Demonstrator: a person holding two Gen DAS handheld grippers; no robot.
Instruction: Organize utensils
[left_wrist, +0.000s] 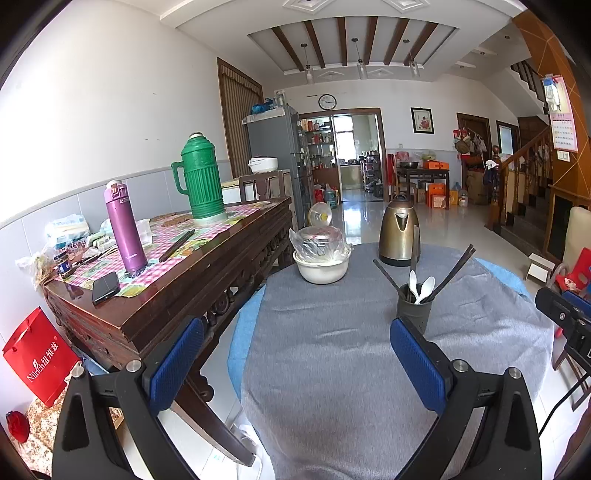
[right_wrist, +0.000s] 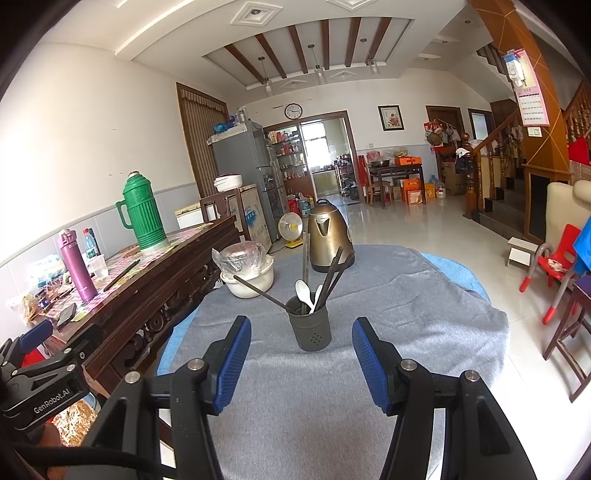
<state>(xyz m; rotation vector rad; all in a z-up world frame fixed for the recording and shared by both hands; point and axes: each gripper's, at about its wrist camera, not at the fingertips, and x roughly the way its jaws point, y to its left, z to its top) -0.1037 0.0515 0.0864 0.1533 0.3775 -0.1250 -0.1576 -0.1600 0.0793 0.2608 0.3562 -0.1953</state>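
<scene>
A dark grey utensil holder (right_wrist: 309, 328) stands on the round table's grey cloth (right_wrist: 406, 302). It holds two white spoons (right_wrist: 303, 291) and several dark chopsticks (right_wrist: 334, 271) that lean outward. My right gripper (right_wrist: 301, 338) is open and empty, its blue pads to either side of the holder, just short of it. In the left wrist view the holder (left_wrist: 413, 308) is ahead and to the right, with the spoons (left_wrist: 421, 288) showing above its rim. My left gripper (left_wrist: 295, 343) is open and empty above the cloth (left_wrist: 325, 350).
A bronze kettle (right_wrist: 327, 236) and a white bowl with a plastic-wrapped pot (right_wrist: 247, 273) stand at the table's far side. A wooden sideboard (left_wrist: 166, 295) at the left carries a green thermos (left_wrist: 201, 177), a purple flask (left_wrist: 123, 229) and a phone (left_wrist: 105, 286).
</scene>
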